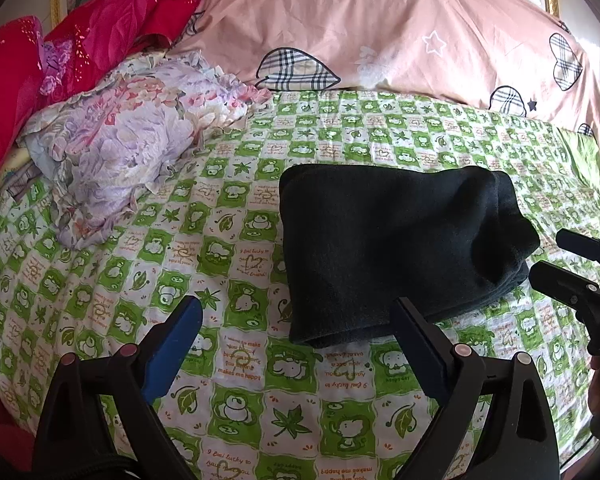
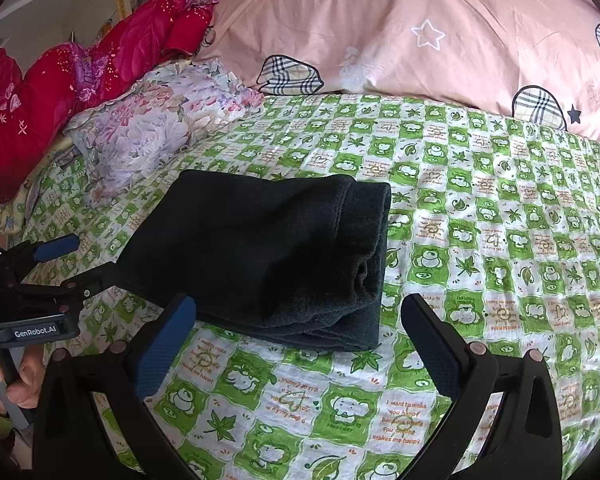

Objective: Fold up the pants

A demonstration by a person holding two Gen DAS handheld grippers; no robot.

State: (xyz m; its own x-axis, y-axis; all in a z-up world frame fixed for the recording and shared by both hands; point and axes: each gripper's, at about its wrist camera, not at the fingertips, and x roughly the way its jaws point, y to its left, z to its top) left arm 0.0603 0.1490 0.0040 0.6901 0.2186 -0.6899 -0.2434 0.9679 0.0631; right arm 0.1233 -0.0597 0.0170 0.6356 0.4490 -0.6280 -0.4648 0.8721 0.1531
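Pants point(image 1: 400, 248) folded on bedsheet point(image 1: 260, 400) — both grippers apparently open, clear

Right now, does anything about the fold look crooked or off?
Nothing serious. The pants lie folded in a compact stack on the sheet, both grippers open and clear. Only the right end bulges, with layers showing unevenly.

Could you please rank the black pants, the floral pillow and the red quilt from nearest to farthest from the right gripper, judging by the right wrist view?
From the right gripper:
1. Black pants, folded on the green sheet just ahead of the open fingers.
2. Floral pillow, farther back on the left.
3. Red quilt, behind the pillow at the far left.
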